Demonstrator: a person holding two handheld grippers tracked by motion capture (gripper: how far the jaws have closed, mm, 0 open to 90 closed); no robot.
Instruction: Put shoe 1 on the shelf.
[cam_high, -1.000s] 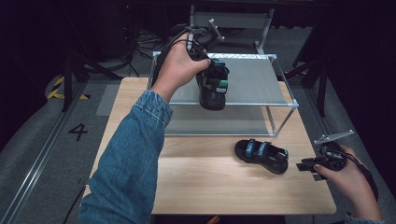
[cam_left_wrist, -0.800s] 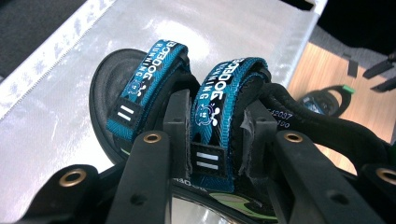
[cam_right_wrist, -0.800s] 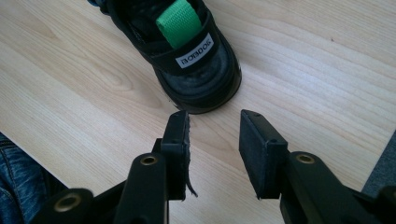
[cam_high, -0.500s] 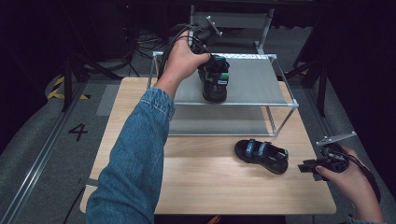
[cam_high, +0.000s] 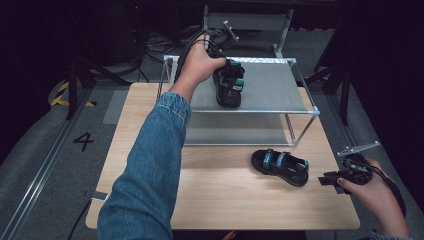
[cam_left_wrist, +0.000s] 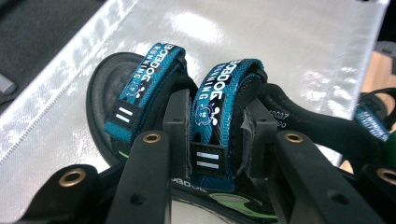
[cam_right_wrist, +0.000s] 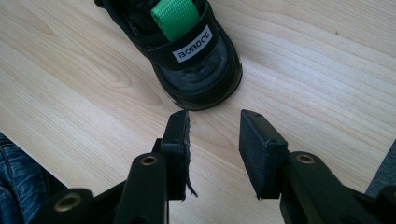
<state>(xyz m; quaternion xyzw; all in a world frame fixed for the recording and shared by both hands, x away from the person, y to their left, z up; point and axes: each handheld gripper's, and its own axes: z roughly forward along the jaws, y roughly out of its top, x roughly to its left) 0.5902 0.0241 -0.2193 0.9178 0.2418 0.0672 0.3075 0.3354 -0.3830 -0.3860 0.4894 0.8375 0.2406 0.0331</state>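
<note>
High view: my left tongs (cam_high: 225, 75) clamp the black sandal with blue straps (cam_high: 229, 86) on the grey metal rack's top shelf (cam_high: 280, 87); its twin sandal (cam_high: 280, 167) waits on the wooden desk (cam_high: 225, 190) before my empty, parted right tongs (cam_high: 330, 179).

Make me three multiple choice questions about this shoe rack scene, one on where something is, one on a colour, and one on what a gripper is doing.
1. Where does the sandal not in any grip lie?
A. on the wooden table
B. on the rack's top shelf
C. on the floor

2. What colour is the tab at that sandal's heel?
A. red
B. green
C. yellow

3. How does the left gripper stand?
A. open over bare wood
B. shut on a cable
C. shut on a strap of the other sandal

Answers: 1 A, the high view shows it on the table in front of the rack. 2 B, the right gripper view shows a green tab. 3 C, the left gripper view shows both pads pressing a blue strap.
</note>
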